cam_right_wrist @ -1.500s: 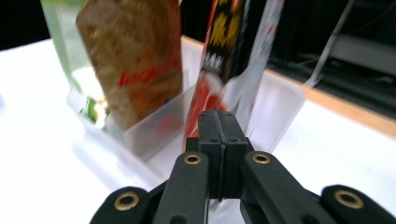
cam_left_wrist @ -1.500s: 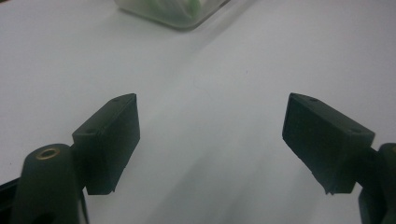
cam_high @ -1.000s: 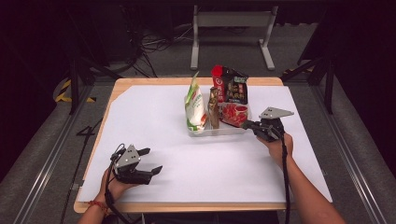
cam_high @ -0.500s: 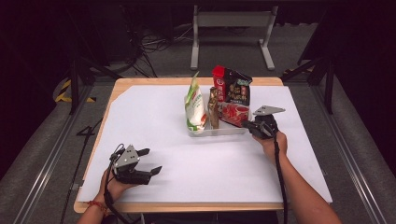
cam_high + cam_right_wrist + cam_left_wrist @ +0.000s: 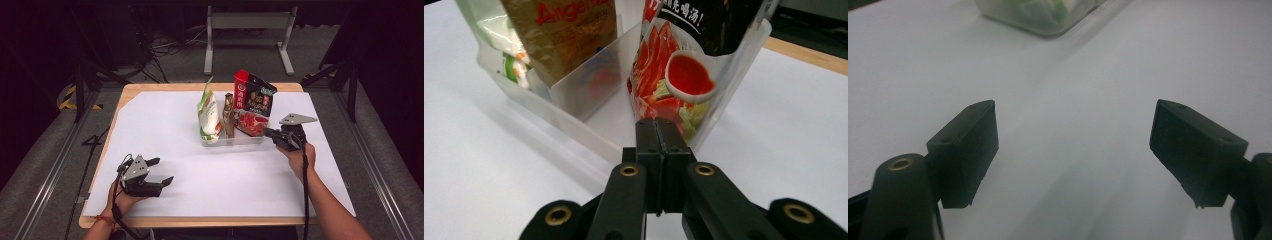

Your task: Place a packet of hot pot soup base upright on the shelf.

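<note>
The right claw (image 5: 657,131), clenched on nothing, sits against the bin (image 5: 589,135) wall just ahead, below the red pouch (image 5: 674,75). Probably nudging the bin; next, push steadily. Left claw (image 5: 161,171) rests released, well apart.

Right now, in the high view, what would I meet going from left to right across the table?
left gripper → green and white bag → brown packet → red and black bag → right gripper
</note>
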`<state>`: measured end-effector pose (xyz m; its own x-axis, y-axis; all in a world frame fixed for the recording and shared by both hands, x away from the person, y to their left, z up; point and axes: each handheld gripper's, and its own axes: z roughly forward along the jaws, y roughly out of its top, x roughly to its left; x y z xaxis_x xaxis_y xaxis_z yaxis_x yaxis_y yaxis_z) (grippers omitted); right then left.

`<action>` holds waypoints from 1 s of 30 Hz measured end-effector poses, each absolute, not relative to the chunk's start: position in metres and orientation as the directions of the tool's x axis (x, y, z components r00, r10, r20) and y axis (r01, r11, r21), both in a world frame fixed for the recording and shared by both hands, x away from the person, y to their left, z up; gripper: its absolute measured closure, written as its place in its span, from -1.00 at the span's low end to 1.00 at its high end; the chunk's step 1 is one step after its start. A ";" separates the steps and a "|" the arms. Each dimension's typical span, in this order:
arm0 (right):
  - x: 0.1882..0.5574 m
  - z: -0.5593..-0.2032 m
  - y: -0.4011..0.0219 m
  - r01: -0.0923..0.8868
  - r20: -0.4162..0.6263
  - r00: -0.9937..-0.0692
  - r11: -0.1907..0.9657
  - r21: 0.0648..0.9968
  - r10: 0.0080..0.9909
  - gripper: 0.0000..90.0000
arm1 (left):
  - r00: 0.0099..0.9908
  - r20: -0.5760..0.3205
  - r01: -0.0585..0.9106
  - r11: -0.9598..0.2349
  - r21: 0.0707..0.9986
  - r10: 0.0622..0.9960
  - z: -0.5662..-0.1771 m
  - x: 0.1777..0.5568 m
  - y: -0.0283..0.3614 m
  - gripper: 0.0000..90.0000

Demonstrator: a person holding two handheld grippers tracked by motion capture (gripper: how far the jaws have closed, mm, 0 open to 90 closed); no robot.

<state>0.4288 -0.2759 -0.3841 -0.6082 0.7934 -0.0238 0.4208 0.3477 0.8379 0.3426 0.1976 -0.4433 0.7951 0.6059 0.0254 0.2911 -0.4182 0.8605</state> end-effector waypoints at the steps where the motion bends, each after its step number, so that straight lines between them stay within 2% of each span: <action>1: 0.424 -0.383 -0.279 0.412 -0.025 -0.611 0.345 0.843 0.791 0.99 | 0.791 0.025 0.294 -0.415 0.861 0.612 -0.444 0.343 0.198 -0.54; 8: 0.397 -0.382 -0.297 0.383 -0.022 -0.634 0.339 0.859 0.773 0.92 | 0.781 0.031 0.297 -0.415 0.860 0.623 -0.443 0.341 0.199 -0.53; 12: 0.383 -0.380 -0.304 0.354 -0.068 -0.666 0.396 0.848 0.743 0.86 | 0.761 0.041 0.283 -0.389 0.877 0.648 -0.440 0.341 0.202 -0.52; 15: 0.371 -0.382 -0.308 0.341 -0.091 -0.688 0.431 0.835 0.720 0.73 | 0.766 0.031 0.286 -0.385 0.877 0.642 -0.440 0.342 0.201 -0.52; 30: 0.338 -0.393 -0.340 0.348 -0.078 -0.673 0.408 0.844 0.736 0.49 | 0.784 0.050 0.280 -0.425 0.861 0.618 -0.442 0.341 0.197 -0.53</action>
<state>0.3377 -0.3397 -0.3927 -0.6728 0.7357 -0.0782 0.3478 0.4077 0.8443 0.3410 0.1967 -0.4423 0.7844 0.6183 0.0496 0.2802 -0.4246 0.8610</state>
